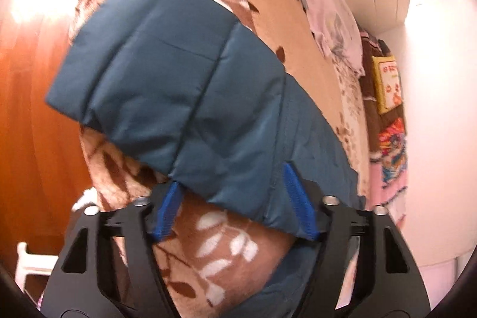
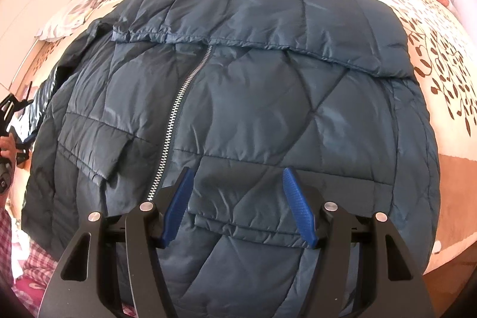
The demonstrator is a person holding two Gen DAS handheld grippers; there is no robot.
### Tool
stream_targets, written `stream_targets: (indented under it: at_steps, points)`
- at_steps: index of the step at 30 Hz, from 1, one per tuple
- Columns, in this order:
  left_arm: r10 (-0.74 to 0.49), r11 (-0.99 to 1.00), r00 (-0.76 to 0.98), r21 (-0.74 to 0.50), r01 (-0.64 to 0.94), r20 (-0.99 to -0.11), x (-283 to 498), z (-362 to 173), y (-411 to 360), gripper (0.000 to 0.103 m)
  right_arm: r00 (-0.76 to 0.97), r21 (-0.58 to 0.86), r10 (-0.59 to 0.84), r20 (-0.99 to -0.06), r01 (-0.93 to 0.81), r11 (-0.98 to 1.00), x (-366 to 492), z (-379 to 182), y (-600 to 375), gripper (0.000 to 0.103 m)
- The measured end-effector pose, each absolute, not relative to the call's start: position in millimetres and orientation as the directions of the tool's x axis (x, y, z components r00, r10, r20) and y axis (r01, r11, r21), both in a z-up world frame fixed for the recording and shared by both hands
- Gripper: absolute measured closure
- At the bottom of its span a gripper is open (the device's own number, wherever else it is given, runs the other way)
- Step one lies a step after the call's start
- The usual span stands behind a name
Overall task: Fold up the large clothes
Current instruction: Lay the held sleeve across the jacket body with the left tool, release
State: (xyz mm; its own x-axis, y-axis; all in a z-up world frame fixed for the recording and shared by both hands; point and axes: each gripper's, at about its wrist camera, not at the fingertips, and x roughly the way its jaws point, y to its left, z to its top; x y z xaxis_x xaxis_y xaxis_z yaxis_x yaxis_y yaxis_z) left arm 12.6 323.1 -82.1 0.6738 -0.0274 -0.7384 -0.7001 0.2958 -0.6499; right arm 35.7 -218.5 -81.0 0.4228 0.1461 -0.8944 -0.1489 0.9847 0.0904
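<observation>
Both grippers, left (image 1: 235,201) and right (image 2: 238,206), hover with jaws spread over one blue jacket (image 2: 238,97).

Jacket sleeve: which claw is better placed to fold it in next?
Left, probably. The left claw is open right at the sleeve lying out on the blanket. The right claw is open over the jacket body.
</observation>
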Motion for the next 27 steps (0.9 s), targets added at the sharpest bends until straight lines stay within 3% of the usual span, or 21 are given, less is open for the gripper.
stream_targets:
  at_steps: [1,3,6,11,18,22,27]
  points:
    - [-0.005,0.310,0.662,-0.631,-0.712,-0.750,13,-82,322,0.056,0.423,0.090,0.146,-0.894,-0.149,0.985,36,-81,-218,0.041]
    - [0.032,0.330,0.638,-0.595,-0.733,-0.769,10,-82,325,0.081,0.423,0.093,0.147,-0.894,-0.146,0.985,36,-81,-219,0.041]
    - [0.055,0.349,0.622,-0.568,-0.745,-0.781,6,-83,333,0.098,0.423,0.092,0.146,-0.895,-0.144,0.985,36,-81,-219,0.041]
    - [0.180,0.494,0.626,-0.481,-0.725,-0.759,14,-46,326,0.101,0.420,0.092,0.145,-0.896,-0.145,0.985,35,-81,-219,0.041]
    - [0.259,0.691,0.751,-0.427,-0.583,-0.607,35,45,303,0.101,0.443,0.100,0.157,-0.882,-0.149,0.984,33,-74,-222,0.041]
    - [0.194,0.796,0.845,-0.425,-0.432,-0.498,50,99,270,0.101,0.472,0.115,0.163,-0.866,-0.129,0.985,32,-66,-232,0.041]
    - [0.005,0.900,0.916,-0.397,-0.178,-0.401,73,153,200,0.101,0.516,0.140,0.160,-0.842,-0.078,0.987,33,-55,-255,0.041]
